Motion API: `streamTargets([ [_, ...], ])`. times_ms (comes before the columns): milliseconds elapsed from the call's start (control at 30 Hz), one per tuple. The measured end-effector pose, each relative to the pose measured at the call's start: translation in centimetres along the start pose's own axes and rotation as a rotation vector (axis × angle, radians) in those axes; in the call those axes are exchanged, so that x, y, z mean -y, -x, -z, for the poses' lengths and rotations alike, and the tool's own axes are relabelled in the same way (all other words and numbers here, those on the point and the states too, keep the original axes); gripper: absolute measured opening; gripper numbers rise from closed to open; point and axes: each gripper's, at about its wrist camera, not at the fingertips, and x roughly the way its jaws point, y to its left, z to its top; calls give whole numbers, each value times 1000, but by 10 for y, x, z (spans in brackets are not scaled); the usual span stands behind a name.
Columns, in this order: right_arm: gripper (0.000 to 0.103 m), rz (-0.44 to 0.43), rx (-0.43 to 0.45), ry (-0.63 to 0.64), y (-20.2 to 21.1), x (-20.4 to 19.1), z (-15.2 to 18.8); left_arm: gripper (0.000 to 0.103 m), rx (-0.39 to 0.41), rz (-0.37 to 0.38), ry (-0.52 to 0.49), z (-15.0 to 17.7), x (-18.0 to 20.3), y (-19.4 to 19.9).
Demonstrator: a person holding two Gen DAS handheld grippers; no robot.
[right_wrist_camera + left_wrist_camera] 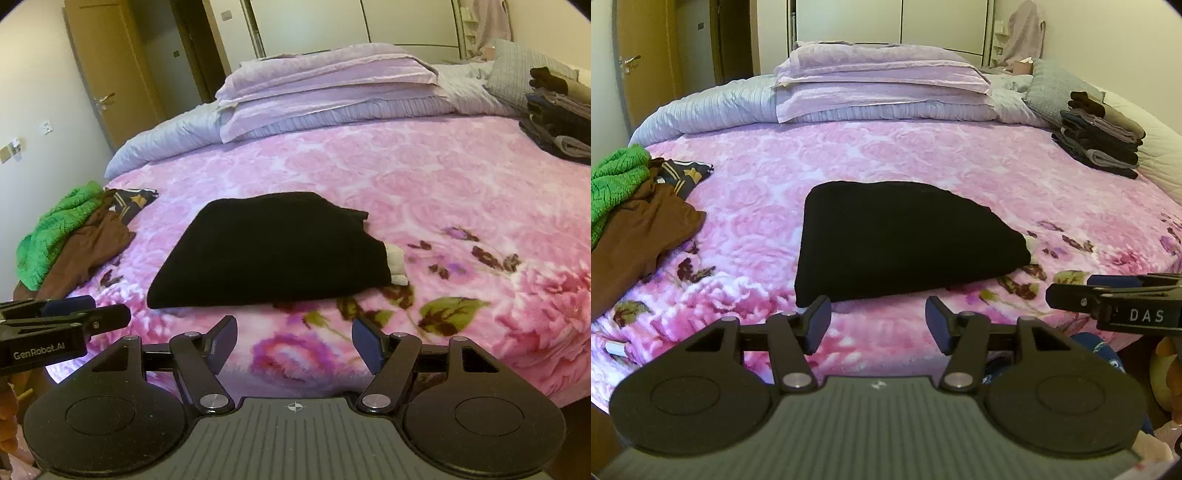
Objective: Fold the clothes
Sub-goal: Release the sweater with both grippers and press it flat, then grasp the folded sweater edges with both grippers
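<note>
The left gripper (877, 325) hangs over the near edge of the bed with its two fingers spread wide and nothing between them; its blue pads (817, 325) sit just short of the folded black garment (905, 240). The right gripper (293, 345) is held beside it at about the same height, its fingers likewise parted and empty, and it shows from the side at the right edge of the left wrist view.

The black garment lies folded into a thick, roughly rectangular bundle in the middle of the pink floral blanket (960, 166). In the right wrist view, a bit of white fabric (395, 264) pokes out from its right end. To the left, near the blanket's edge, sits a loose heap of unfolded clothes: a green knit (613, 177) on top of a brown garment (639, 236), with a dark navy piece with pale stripes (683, 173) just behind them. At the far right of the bed a stack of folded clothes (1100, 129) in dark and grey tones rests near a grey cushion (1052, 85). Lilac pillows (882, 74) are piled on a folded pale quilt (720, 107) at the head of the bed.
</note>
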Motion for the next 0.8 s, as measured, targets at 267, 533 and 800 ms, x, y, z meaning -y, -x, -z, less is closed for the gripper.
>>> streamTargets([
  [267, 66, -2, -17, -9, -2, 2, 4, 54, -13, 4, -7, 1, 3, -6],
  [533, 66, -3, -44, -25, -14, 9, 4, 55, -52, 10, -10, 3, 5, -23],
  [800, 66, -9, -111, -75, -44, 26, 8, 57, -111, 35, 13, 6, -5, -57],
])
